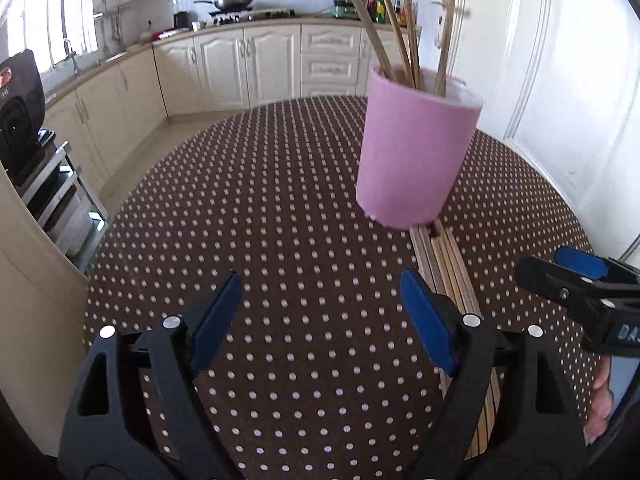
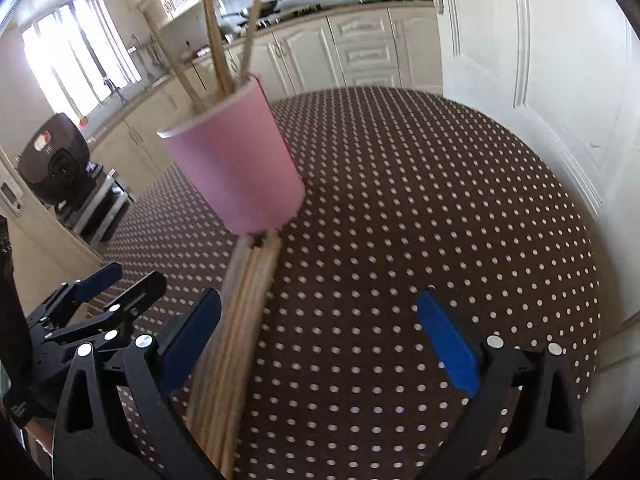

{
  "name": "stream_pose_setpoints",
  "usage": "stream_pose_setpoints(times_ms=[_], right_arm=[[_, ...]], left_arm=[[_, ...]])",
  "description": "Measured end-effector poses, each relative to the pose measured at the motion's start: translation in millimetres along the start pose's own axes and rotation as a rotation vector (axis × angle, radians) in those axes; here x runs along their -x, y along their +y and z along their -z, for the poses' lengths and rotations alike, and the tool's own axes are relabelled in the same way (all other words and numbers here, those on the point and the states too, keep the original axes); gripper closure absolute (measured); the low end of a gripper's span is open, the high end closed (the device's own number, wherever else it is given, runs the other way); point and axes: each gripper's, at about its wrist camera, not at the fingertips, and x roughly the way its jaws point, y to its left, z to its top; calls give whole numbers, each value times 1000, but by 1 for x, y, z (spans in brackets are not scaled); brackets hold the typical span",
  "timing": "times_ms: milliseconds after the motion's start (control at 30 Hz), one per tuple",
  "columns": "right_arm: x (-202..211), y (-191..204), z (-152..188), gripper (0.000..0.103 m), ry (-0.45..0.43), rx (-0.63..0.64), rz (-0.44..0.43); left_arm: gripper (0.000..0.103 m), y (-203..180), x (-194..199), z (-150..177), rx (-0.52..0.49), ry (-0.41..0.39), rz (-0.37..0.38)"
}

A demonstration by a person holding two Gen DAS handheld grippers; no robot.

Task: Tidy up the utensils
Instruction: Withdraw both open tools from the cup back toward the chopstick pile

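Note:
A pink cup (image 1: pixel 416 152) stands on the dotted brown table with several wooden chopsticks (image 1: pixel 394 28) upright in it. It also shows in the right wrist view (image 2: pixel 240 168). A bundle of loose wooden chopsticks (image 1: pixel 452 276) lies flat on the table in front of the cup, seen too in the right wrist view (image 2: pixel 236 332). My left gripper (image 1: pixel 320 312) is open and empty, just left of the bundle. My right gripper (image 2: pixel 320 332) is open and empty, with its left finger (image 2: pixel 192 332) beside the bundle. The right gripper also shows in the left wrist view (image 1: pixel 580 276).
The round table (image 2: pixel 420 200) has a brown cloth with white dots. A white door (image 2: pixel 540 60) stands to the right. Kitchen cabinets (image 1: pixel 248 64) and a stove line the far wall. A black appliance (image 1: pixel 20 108) sits on a metal rack at the left.

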Motion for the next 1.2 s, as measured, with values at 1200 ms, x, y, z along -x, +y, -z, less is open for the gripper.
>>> stream_pose_setpoints(times_ms=[1200], right_arm=[[-22, 40, 30, 8, 93, 225, 109]], left_arm=[[18, 4, 2, 30, -26, 88, 1]])
